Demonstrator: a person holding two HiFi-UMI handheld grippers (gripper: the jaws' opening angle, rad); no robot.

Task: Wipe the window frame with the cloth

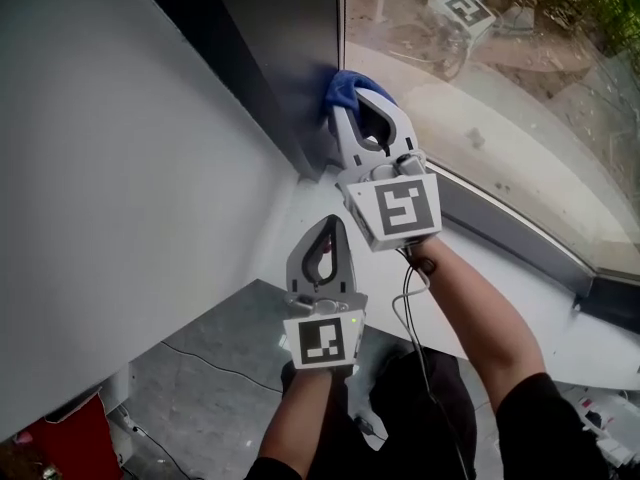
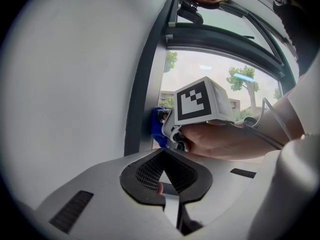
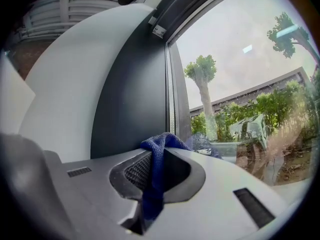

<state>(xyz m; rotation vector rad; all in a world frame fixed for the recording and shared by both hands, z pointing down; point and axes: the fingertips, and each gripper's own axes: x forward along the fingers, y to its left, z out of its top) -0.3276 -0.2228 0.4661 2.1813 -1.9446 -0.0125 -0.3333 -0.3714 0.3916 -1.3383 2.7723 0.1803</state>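
Head view puts the pale wall point(image 1: 120, 168) across your left side. Just right of it, low in the middle, your left gripper point(image 1: 328, 226) hangs with its jaws together on nothing, apart from the work. You can leave it there, since this step looks like a one-handed job.

Next to the right is the dark upright of the window frame point(image 1: 290, 78), running down toward the corner with the sill point(image 1: 520, 233). Your right gripper point(image 1: 360, 96) is at that upright, jaws clamped on the blue cloth point(image 1: 345, 83), and the cloth is bunched against the frame's edge. The right gripper view shows a fold of the cloth point(image 3: 156, 174) pinched between the jaws, with only a small crown of fabric past the tips.

With so little fabric leading, tilt the gripper so that the cloth, not the plastic, meets the metal. Press lightly and draw it in long strokes along the upright. Hold the clamp firm so the fold cannot slip out. Farthest right is the glass point(image 1: 480, 98), so track the frame's edge closely and avoid smearing the pane.
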